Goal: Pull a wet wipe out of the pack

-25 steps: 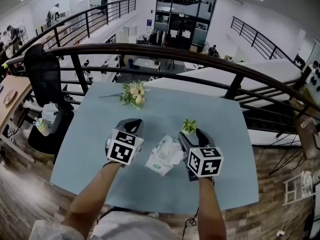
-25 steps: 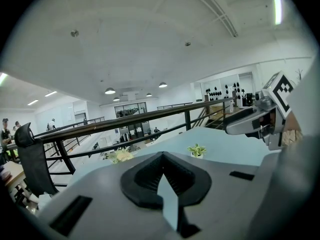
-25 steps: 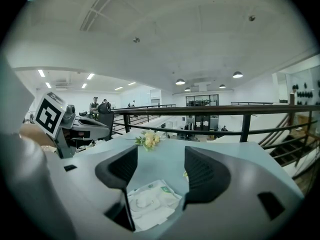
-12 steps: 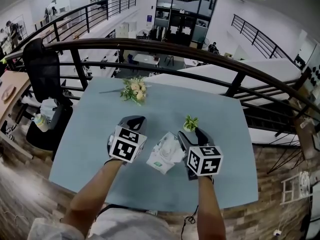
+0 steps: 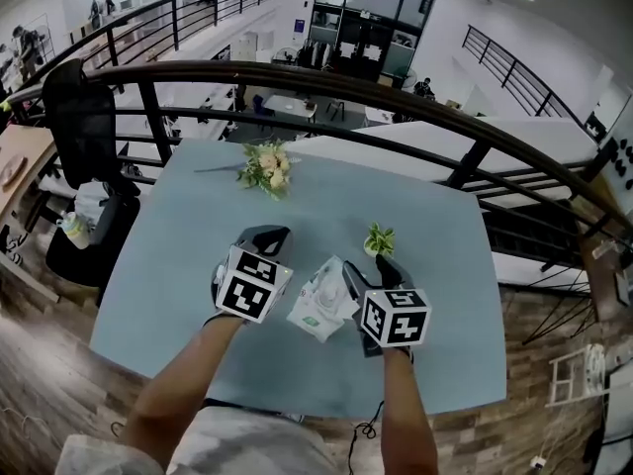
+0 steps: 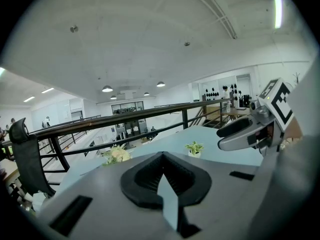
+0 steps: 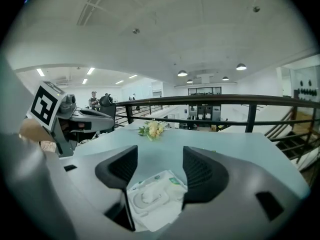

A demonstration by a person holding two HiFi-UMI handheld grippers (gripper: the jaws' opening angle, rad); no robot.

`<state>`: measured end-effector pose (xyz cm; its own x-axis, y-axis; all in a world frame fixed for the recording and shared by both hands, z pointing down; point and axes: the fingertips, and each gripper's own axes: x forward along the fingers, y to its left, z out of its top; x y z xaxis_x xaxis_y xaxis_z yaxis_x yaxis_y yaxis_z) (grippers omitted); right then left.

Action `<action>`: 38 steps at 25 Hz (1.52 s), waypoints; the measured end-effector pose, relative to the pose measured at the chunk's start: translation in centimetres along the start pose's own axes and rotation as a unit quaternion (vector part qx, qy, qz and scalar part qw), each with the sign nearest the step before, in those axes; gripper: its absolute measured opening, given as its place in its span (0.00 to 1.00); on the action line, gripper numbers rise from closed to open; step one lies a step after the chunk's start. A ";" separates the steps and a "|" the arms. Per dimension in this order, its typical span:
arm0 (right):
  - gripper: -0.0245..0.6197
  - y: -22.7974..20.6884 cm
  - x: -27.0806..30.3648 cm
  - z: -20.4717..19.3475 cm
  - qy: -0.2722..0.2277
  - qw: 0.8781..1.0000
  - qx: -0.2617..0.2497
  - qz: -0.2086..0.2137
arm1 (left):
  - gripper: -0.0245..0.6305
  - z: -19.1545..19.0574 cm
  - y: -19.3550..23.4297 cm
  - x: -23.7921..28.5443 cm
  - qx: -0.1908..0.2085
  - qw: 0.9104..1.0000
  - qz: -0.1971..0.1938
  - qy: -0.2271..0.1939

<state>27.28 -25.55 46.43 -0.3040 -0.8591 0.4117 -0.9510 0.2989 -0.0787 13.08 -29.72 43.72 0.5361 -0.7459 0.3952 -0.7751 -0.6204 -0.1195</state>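
1. Table (image 5: 435, 216): pale blue top by a railing. All the work happens near its front edge.
2. L gripper (image 5: 267, 236): sits just left of the pack and doesn't touch it. In the left gripper view its jaws are pressed together at the tips w/ nothing between them, so it isn't bracing the pack.
3. R gripper (image 5: 366, 268): sits at the pack's right side. In the right gripper view its jaws are spread wide, w/ the pack showing in the gap below them. They are over it, not clamped on it.
4. Wet wipe pack (image 5: 318, 303): lies flat on the table between the two grippers. Its top flap faces up and looks closed from the right gripper view (image 7: 152, 199). No wipe can be seen sticking out.
5. Bouquet (image 5: 265, 169) and small potted plant (image 5: 379, 238): both farther back on the table, clear of the work.
6. Progress, as a judgement: approach only. Left to do: open the flap, pinch a wipe, pull it free, prob. w/ the L gripper holding the pack down.
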 end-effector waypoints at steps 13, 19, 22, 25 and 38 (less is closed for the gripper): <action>0.47 0.0 2.5 -3.0 0.049 0.999 0.010 -0.008 | 0.03 -1.0 0.2 1.0 0.000 1.000 -0.014 0.005; 0.47 0.5 3.7 -4.6 0.068 0.997 0.031 0.000 | 0.03 -1.4 0.4 1.5 0.001 1.000 -0.022 0.011; 0.46 0.7 4.3 -5.3 0.077 0.996 0.050 0.004 | 0.03 -1.6 0.4 1.6 0.004 1.000 -0.026 0.013; 0.46 0.8 4.8 -6.1 0.086 0.994 0.065 0.009 | 0.03 -1.7 0.3 1.8 0.004 0.999 -0.030 0.013; 0.41 0.1 6.3 -10.0 0.153 0.985 0.081 0.001 | 0.03 -3.5 0.6 2.6 0.012 0.999 -0.038 0.033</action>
<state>25.84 -26.74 58.10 -0.2990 -0.6853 0.6640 -0.9542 0.2097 -0.2133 12.91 -31.21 47.85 0.5697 -0.6790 0.4630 -0.7239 -0.6813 -0.1085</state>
